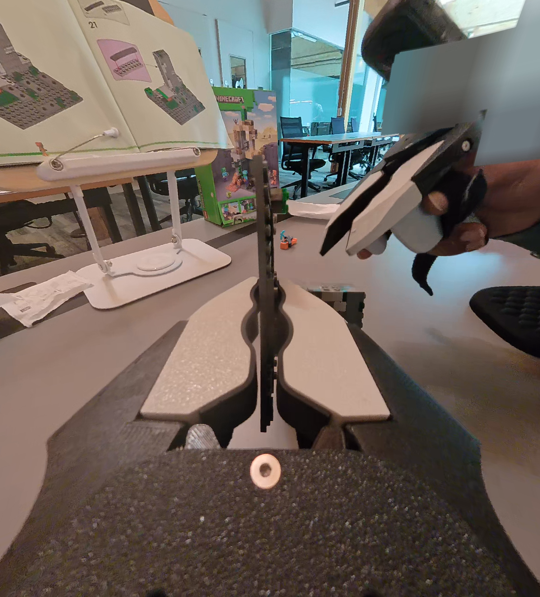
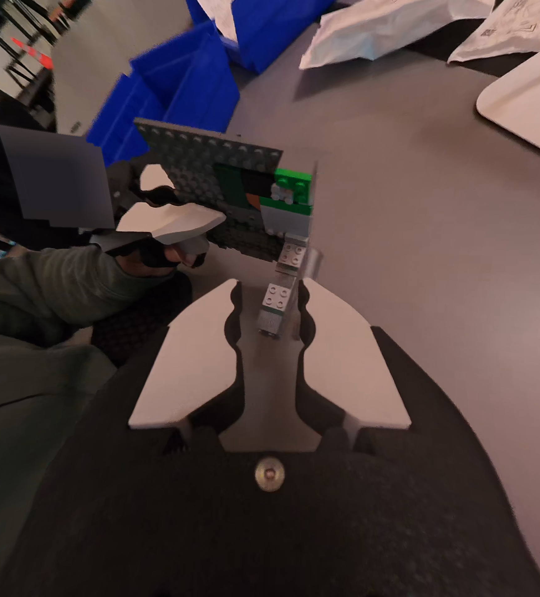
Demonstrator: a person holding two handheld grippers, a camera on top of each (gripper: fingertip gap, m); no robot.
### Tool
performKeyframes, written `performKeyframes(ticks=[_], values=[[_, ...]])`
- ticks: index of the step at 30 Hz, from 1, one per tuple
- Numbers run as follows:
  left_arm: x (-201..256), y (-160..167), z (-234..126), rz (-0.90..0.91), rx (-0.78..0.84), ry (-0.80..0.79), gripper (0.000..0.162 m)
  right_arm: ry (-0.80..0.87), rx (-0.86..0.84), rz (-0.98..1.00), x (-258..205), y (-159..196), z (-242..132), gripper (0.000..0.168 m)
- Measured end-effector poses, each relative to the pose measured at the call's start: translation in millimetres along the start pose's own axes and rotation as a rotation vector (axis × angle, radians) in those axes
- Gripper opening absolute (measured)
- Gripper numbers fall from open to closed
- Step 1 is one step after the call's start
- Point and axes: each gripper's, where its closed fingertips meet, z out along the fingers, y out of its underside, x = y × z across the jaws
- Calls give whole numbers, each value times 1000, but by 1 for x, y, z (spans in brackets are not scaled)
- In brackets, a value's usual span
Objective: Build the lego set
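My left gripper (image 1: pixel 267 287) is shut on a dark grey studded baseplate (image 1: pixel 264 258), held upright and edge-on above the grey table. A bright green brick (image 1: pixel 280 202) sticks out near its top. In the right wrist view the baseplate (image 2: pixel 197 161) shows its studded face with green (image 2: pixel 293 182), black and light grey pieces, and the left gripper's white finger (image 2: pixel 178 223) lies across it. A grey brick tower (image 1: pixel 336 298) lies on the table beside the plate. My right gripper (image 2: pixel 268 290) is open and empty above the tower (image 2: pixel 275 310); it also shows in the left wrist view (image 1: pixel 336 250).
An open instruction booklet (image 1: pixel 84 80) rests on a white stand (image 1: pixel 158 268) at the left. The set's box (image 1: pixel 243 155) and a small orange figure (image 1: pixel 288 240) sit farther back. A black studded pad (image 1: pixel 527 319) lies at the right. Paper bags (image 2: pixel 375 29) and blue bins (image 2: pixel 181 80) lie beyond. Across from one pair of fingers to the other is roughly 7 centimeters.
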Motion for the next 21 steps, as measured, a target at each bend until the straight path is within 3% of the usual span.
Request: performKeyframes(ticks=[7,11,15,21], values=[[0,-1,0,-52,20,31,6,-188,33,216,24,20,-22,36],[-9,1,-1,-71,19,6,6,-66,-70,178,49,57,-19,35],[-22,3,-2,-80,13,-37,6,119,-218,3,53,91,8,35],[-39,3,-8,-87,15,-101,6,323,-313,-207,41,98,54,37]])
